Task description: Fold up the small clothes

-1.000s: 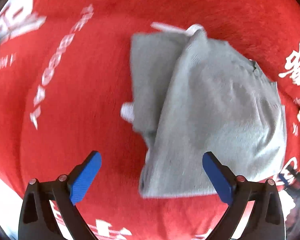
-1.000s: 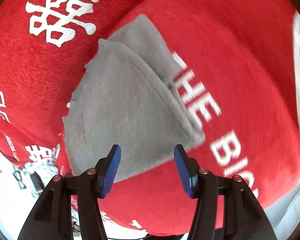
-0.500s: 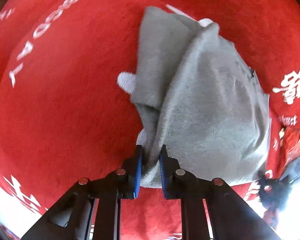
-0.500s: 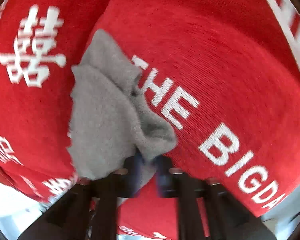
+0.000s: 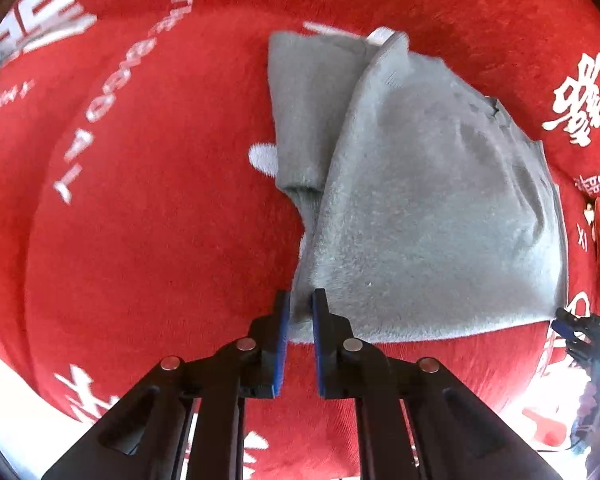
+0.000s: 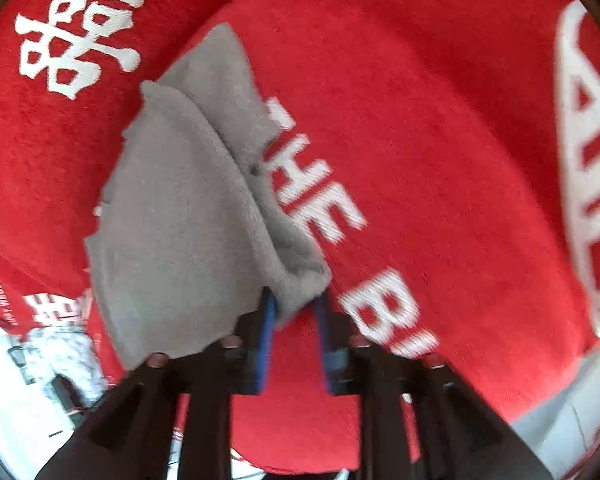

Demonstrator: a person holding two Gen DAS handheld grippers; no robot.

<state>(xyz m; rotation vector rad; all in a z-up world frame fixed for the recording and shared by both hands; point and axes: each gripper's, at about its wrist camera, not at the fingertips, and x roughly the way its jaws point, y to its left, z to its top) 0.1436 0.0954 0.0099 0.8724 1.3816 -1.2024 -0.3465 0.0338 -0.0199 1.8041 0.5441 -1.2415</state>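
One red cloth (image 5: 148, 240) with white lettering fills both views. On it lies the grey garment (image 5: 420, 208), partly folded, right of centre in the left wrist view and left of centre in the right. At bottom centre, the left gripper (image 5: 300, 308) pinches its near corner, jaws narrow. The right gripper (image 6: 296, 304) has just been opening, a bunched corner between its blue pads.

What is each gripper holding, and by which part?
Both hold the grey garment: left gripper at one near corner, right gripper at a bunched corner.
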